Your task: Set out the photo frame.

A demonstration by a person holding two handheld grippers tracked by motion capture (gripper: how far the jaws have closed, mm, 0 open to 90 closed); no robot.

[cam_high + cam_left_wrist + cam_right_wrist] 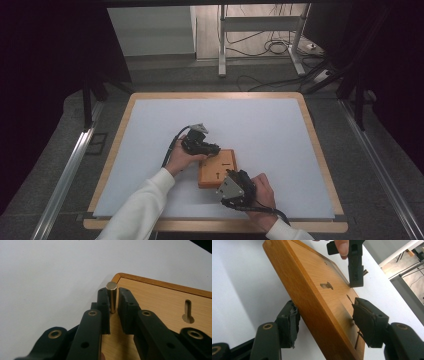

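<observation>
An orange-brown wooden board [216, 169] with keyhole slots [188, 313] lies flat on the white table cover, just right of the middle near the front. A short brass-coloured metal pin [111, 296] stands upright at the board's far left corner. My left gripper [216, 149] reaches in from the left, and in the left gripper view [113, 300] its jaws sit closed on either side of the pin. My right gripper [235, 174] is at the board's near right corner. In its own view [327, 320] the two pads press the board [312, 290] from opposite sides.
The white cover [260, 125] spans a table with a wooden rim [122, 120]. Metal rails run along both sides of the table. Behind it stand a metal frame [222, 45] and loose cables [272, 47] on the floor.
</observation>
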